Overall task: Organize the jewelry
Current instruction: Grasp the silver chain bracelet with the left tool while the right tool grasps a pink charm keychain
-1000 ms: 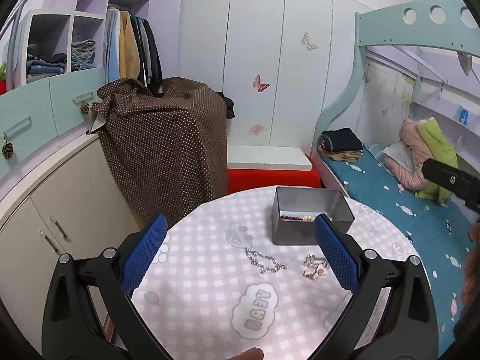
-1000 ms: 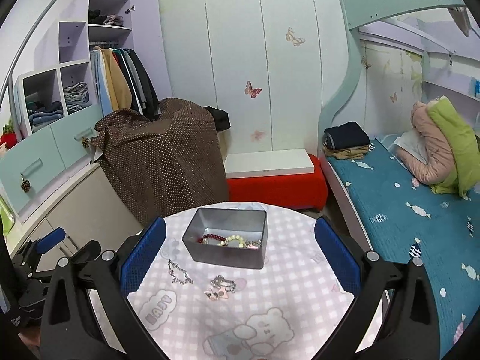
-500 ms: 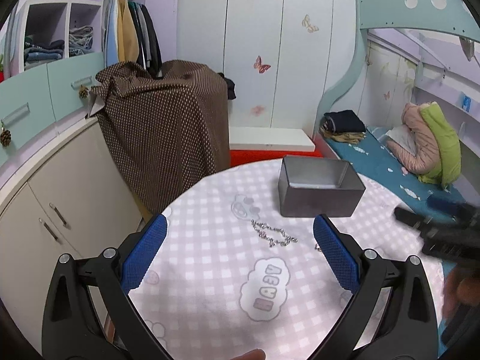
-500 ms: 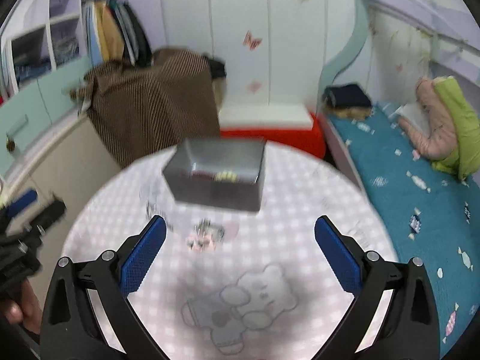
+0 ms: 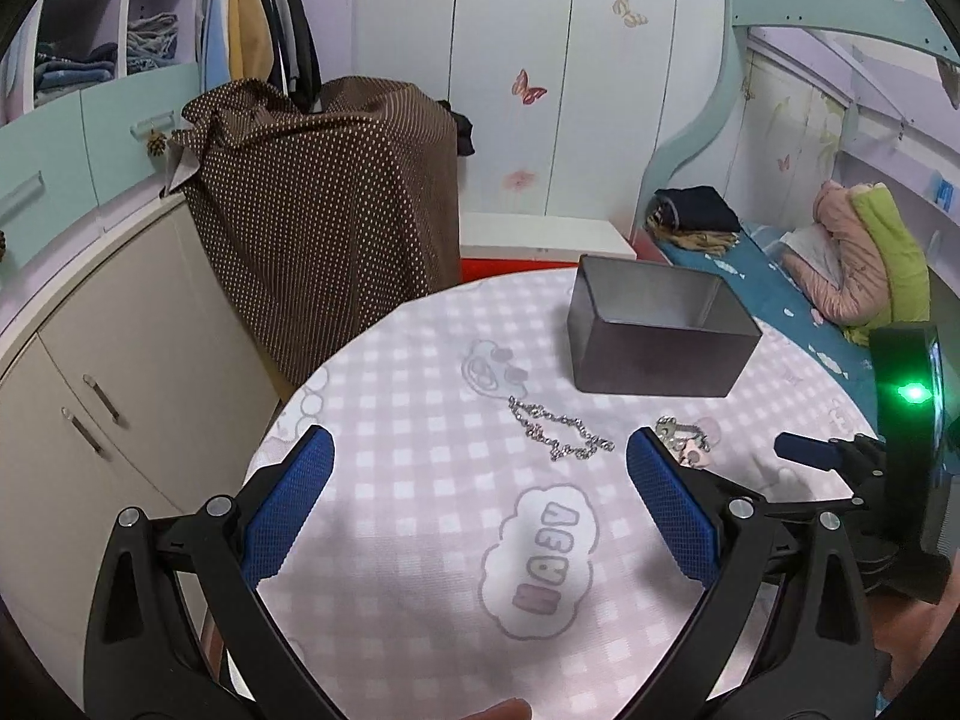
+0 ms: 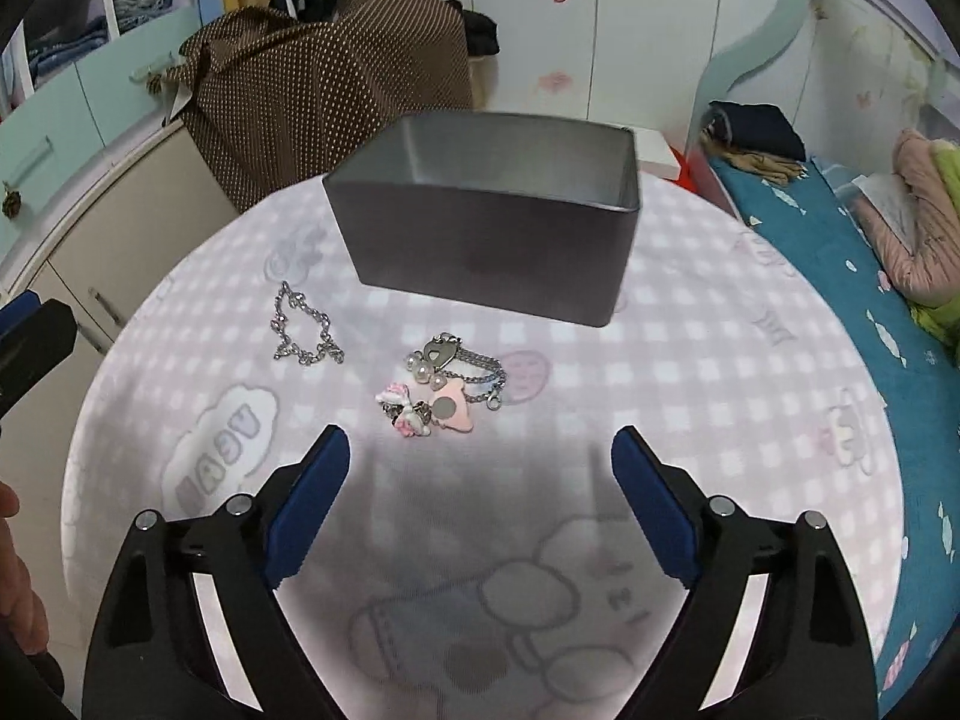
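The right hand-held gripper [image 6: 480, 468] has come down close over the counter [image 6: 720, 396] since a second ago, when it looked across the room from well above; its jaws have just been closing a little, yet they stand wide apart with nothing between them and touch nothing; the charm bracelet [image 6: 444, 384], a tangle of chain, pearls and pink pieces, lies just ahead of the gap between the blue pads, near the middle of the counter. The grey tin box [image 6: 492, 240] stands beyond it toward the far edge; earlier its beads showed from above, now only its walls and rim show. The silver chain [image 6: 303, 330] lies to the left of the bracelet, apart from it and from the box.

The left hand-held gripper [image 5: 480, 480] has sunk too, and the counter fills more of its view than before; its jaws stand wide open and empty, clear of the cloth; the silver chain [image 5: 558, 432] lies ahead of it between the pads' lines, and the bracelet [image 5: 684, 438] sits just behind its right pad [image 5: 672, 510]. In that view the right gripper's body [image 5: 900, 456] has come in low at the counter's right edge, a green light showing on it.
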Demonstrator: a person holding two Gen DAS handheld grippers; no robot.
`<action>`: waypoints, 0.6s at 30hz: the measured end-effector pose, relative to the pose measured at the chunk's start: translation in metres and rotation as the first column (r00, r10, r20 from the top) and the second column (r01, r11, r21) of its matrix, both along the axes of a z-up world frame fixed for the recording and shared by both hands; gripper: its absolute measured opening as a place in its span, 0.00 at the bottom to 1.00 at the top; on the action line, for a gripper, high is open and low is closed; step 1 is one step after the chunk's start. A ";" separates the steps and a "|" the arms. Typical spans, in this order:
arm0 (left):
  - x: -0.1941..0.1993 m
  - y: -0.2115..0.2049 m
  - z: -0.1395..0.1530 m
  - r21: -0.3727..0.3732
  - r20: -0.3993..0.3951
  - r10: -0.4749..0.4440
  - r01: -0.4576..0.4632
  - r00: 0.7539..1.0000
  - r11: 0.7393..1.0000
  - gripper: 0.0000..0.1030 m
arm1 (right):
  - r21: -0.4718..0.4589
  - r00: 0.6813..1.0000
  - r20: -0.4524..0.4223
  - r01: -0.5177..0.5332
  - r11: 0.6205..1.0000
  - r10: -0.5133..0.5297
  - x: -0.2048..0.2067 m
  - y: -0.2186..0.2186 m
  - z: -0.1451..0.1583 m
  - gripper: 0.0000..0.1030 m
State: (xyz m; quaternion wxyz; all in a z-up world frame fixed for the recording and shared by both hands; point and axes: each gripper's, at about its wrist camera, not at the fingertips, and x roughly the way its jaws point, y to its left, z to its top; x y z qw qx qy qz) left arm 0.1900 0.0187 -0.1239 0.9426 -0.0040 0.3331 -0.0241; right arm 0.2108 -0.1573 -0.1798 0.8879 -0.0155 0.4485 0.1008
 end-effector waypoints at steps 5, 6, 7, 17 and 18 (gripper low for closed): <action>0.004 0.001 -0.008 -0.004 -0.026 0.002 -0.002 1.000 1.000 0.95 | -0.016 0.999 -0.022 -0.024 1.000 0.023 0.009 0.005 -0.010 0.61; 0.004 0.001 -0.008 -0.006 -0.028 0.002 -0.002 1.000 1.000 0.95 | -0.020 0.999 -0.028 -0.034 0.999 0.034 0.010 0.007 -0.012 0.59; 0.005 0.001 -0.009 -0.007 -0.030 0.002 -0.002 1.000 1.000 0.95 | -0.035 0.999 -0.014 -0.039 0.999 0.038 0.010 0.009 -0.013 0.58; 0.011 0.001 -0.016 -0.011 -0.049 0.001 -0.002 0.999 1.000 0.95 | -0.026 0.997 0.039 -0.071 0.997 0.072 0.006 0.005 -0.013 0.26; 0.012 0.000 -0.016 -0.011 -0.050 0.001 -0.001 0.999 1.000 0.95 | -0.019 0.997 0.043 -0.069 0.997 0.070 0.006 0.004 -0.012 0.26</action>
